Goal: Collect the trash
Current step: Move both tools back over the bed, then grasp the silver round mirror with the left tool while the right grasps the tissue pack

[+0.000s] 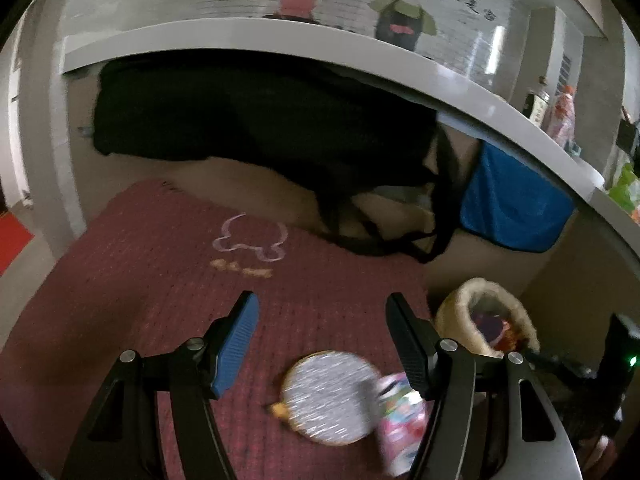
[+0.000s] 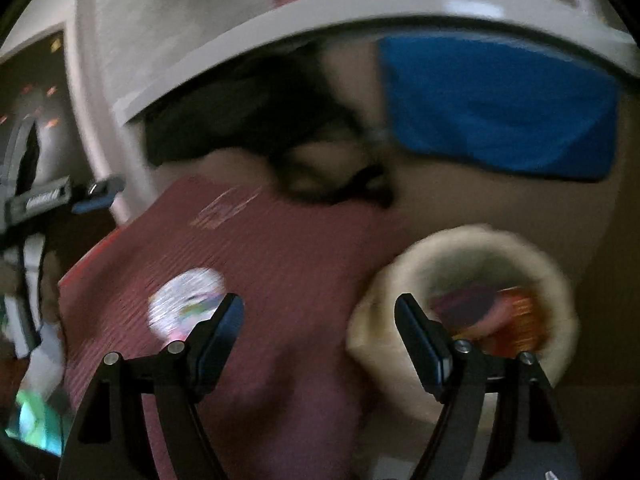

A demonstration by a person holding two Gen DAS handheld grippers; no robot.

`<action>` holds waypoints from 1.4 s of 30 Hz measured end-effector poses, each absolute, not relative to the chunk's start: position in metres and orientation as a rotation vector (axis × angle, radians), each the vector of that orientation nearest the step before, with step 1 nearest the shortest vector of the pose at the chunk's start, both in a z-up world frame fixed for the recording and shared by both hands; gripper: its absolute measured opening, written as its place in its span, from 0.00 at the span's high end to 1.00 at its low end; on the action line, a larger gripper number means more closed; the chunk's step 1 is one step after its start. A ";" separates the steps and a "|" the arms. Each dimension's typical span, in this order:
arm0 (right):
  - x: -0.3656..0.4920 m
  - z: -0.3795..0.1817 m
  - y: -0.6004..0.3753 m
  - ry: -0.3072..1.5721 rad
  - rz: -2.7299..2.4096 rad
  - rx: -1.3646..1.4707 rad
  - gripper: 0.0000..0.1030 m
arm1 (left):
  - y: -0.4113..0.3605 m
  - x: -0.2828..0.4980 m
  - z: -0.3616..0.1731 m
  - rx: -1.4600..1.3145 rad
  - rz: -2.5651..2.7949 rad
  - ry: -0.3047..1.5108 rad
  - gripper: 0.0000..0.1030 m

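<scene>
Both the left tool and right tool gape wide, empty, above the red mat.

Left tool jaws wide apart, nothing between the pads, fingers pointing toward 12 o'clock, angled down. Right tool also spread wide and empty, same downward tilt, view blurred.

Both wrist cameras look forward and downward, close over the red mat. The left faces the mat's middle; the right sits toward the beige basket. Both share mat, basket and the blue cloth.
</scene>
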State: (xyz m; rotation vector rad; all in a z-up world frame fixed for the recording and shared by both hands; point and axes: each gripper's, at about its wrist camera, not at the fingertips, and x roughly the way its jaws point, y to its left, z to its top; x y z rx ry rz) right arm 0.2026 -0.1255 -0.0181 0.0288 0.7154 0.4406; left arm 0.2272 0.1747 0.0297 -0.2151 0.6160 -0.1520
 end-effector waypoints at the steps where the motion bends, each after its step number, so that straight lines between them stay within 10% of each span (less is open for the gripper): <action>1: 0.203 -0.025 -0.107 0.749 0.484 0.028 0.27 | 0.184 0.224 0.027 -0.220 -0.147 0.619 0.35; 23: 0.228 -0.096 -0.047 0.921 0.427 -0.002 0.32 | 0.193 0.283 -0.103 -0.575 -0.394 0.987 0.35; 42: 0.219 -0.098 -0.030 0.901 0.578 0.016 0.31 | 0.197 0.288 -0.095 -0.762 -0.500 1.015 0.35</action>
